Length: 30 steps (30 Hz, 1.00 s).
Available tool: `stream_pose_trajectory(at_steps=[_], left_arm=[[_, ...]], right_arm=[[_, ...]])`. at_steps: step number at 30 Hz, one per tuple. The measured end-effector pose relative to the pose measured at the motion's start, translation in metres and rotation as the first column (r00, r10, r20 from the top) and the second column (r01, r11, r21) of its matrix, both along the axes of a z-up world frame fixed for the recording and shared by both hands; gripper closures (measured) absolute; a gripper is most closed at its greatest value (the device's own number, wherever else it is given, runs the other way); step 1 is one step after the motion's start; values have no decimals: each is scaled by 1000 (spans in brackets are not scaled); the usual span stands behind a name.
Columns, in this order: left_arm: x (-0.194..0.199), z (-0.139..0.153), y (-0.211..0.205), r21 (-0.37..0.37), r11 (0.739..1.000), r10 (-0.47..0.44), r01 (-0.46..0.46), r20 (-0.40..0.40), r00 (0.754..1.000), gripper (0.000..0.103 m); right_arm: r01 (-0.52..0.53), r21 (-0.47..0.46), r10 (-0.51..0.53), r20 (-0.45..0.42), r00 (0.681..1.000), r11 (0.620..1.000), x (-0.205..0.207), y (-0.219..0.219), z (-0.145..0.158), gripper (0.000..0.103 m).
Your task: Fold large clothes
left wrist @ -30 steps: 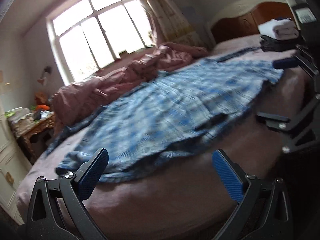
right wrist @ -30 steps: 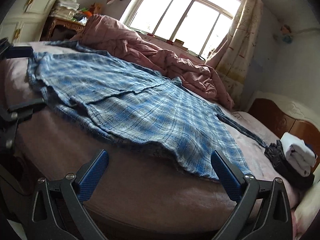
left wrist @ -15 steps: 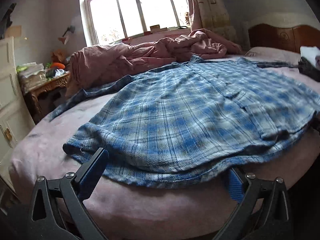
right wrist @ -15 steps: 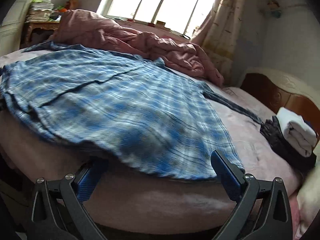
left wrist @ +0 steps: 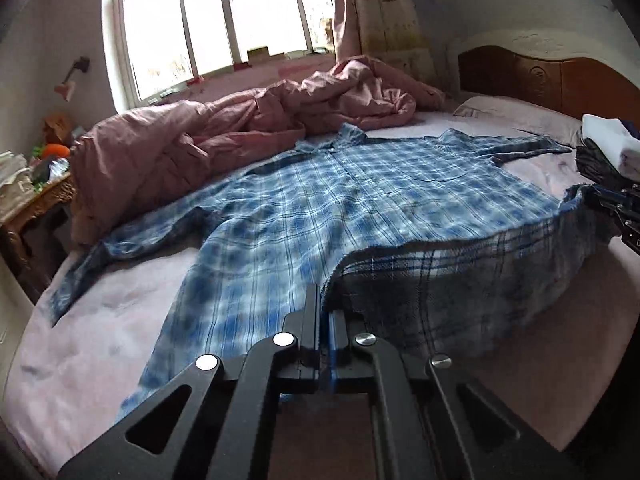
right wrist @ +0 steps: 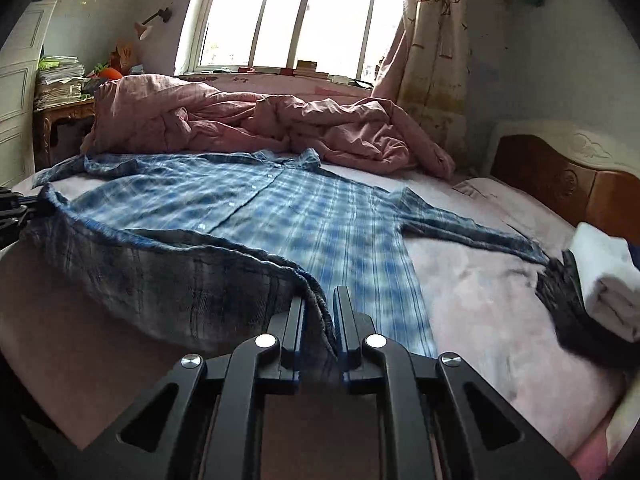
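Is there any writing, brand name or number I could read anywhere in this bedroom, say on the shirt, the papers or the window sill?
No readable text in either view.
Stacked papers beside the bed: too small and blurred to read.
Boxes on the window sill: no legible label.
Plaid shirt: no tag or brand visible.
Headboard: only a carved ornament, no letters.
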State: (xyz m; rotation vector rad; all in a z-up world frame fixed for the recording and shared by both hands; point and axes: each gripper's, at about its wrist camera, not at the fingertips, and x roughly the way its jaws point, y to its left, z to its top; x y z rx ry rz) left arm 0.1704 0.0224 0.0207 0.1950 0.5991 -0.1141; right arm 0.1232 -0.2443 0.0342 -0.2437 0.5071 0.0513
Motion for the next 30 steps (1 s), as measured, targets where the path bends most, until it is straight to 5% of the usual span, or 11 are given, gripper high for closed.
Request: stream_pose_trajectory(at_steps=[6, 8, 10, 11, 12, 15, 21, 25, 30], left_arm=[[68, -22, 1, -14, 999, -44, 43, -127, 991, 95], [73, -29, 1, -18, 998, -54, 52, -123, 991, 89], [74, -29, 1, -20, 998, -65, 63, -126, 990, 56], [70, -25, 2, -26, 998, -62, 60, -104, 993, 28], [61, -18, 4, -33, 998, -58, 56, -57, 997, 15], [38, 1, 8, -29, 996, -78, 79, 34, 996, 13], [1, 15, 19, 3, 1000, -25, 25, 138, 990, 6], [-11, 7, 37, 14, 1000, 25, -27, 127, 992, 5], [-28, -11, 73, -82, 993, 93, -88, 62, 994, 5]], right_arm=[[45, 58, -34, -178, 983, 997, 90, 1, -16, 88], [68, 70, -56, -168, 984, 995, 100, -4, -25, 88], [77, 77, -64, -157, 986, 994, 103, -9, -32, 88], [55, 102, -38, -154, 987, 993, 101, -13, -33, 87], [43, 114, -26, -150, 988, 993, 98, -16, -33, 75], [64, 145, -53, -78, 996, 987, 78, -33, -25, 11], [103, 209, -104, -7, 995, 972, 43, -69, -10, 10], [160, 225, -147, -74, 986, 961, 36, -91, -24, 10], [134, 238, -100, -151, 983, 962, 27, -94, -46, 10]])
